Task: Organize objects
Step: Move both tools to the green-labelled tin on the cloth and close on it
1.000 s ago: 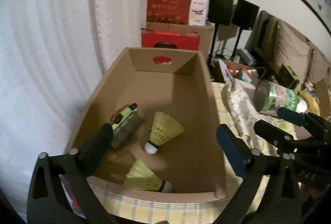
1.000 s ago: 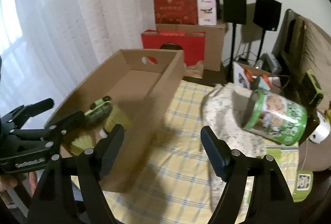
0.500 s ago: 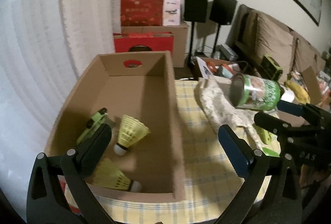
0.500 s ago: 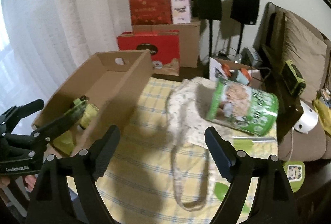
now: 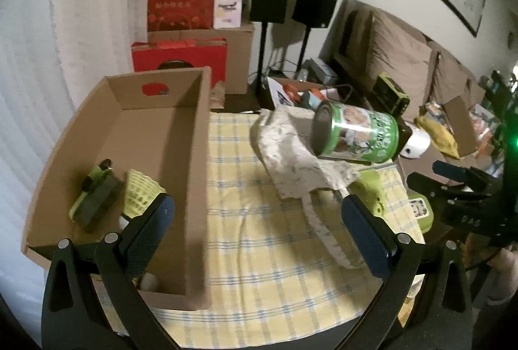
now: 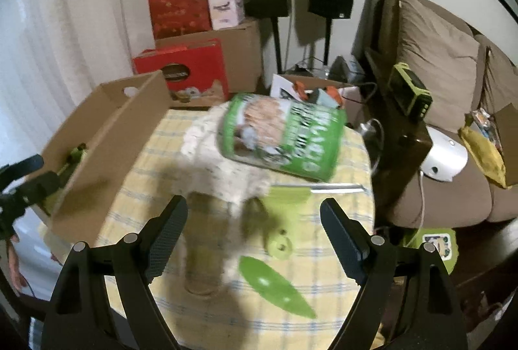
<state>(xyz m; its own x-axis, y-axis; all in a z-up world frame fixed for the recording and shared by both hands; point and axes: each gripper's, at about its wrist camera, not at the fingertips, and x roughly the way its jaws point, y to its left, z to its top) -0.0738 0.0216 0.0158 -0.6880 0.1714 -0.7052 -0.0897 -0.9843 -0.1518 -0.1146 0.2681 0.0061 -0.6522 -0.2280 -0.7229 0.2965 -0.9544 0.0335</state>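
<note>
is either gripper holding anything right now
No. The left hand-held gripper and the right hand-held gripper are both open and empty.

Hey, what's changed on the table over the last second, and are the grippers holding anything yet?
Both grippers swung right, away from the cardboard box toward the green can lying on the floral cloth bag. The left gripper no longer hangs over the box; the right gripper now faces the can. Nothing was gripped or released: both jaws stay open and empty. The shuttlecock and green-and-black gadget remain in the box.
</note>
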